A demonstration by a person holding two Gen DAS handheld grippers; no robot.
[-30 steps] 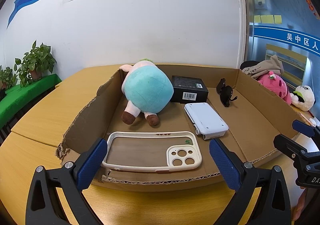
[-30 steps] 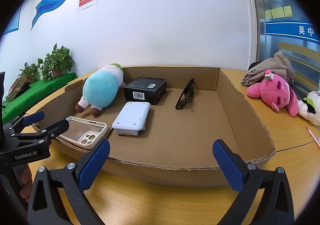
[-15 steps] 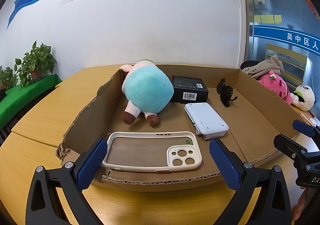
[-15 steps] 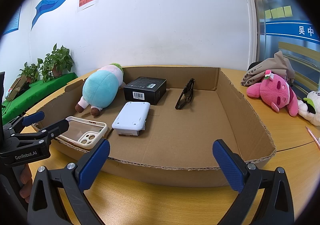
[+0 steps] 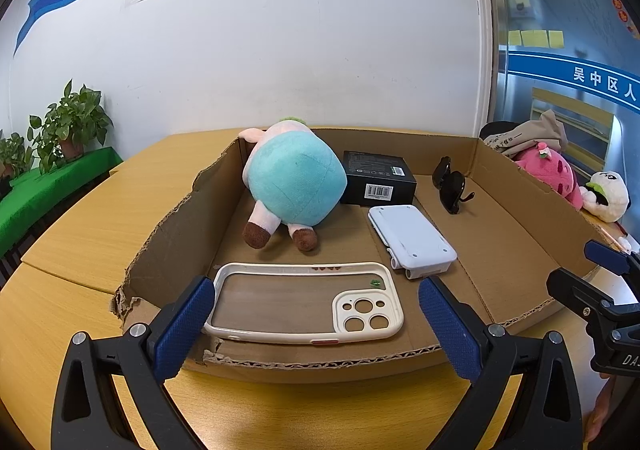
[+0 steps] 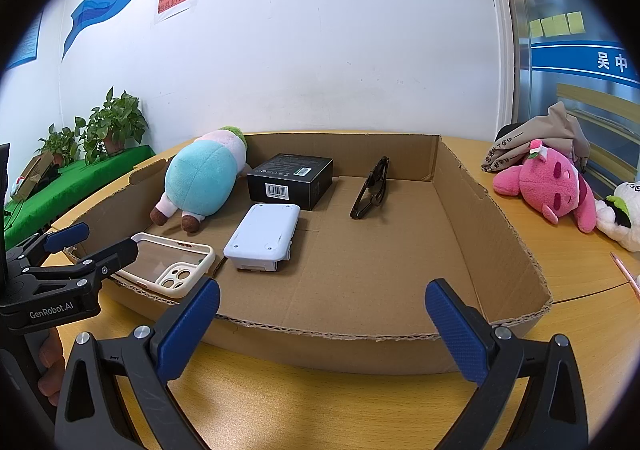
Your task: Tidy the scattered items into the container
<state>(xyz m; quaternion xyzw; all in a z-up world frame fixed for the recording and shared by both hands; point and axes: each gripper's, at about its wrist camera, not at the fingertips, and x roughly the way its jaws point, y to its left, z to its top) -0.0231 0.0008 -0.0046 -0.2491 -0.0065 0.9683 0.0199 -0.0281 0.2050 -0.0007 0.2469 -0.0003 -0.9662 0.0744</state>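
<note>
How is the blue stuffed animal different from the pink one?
The blue plush lies inside the cardboard box; the pink plush lies outside it on the table. The blue plush shows its back and brown feet, with its face hidden; the pink plush shows its face with closed eyes. The pink plush wears a flower; none shows on the blue plush. Both are soft toys lying down.

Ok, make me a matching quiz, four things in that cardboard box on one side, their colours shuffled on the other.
Things:
1. plush toy
2. small box
3. phone case
4. folded device

Colours:
A. cream
B. black
C. white
D. teal

Pairs: 1-D, 2-B, 3-A, 4-C
</note>
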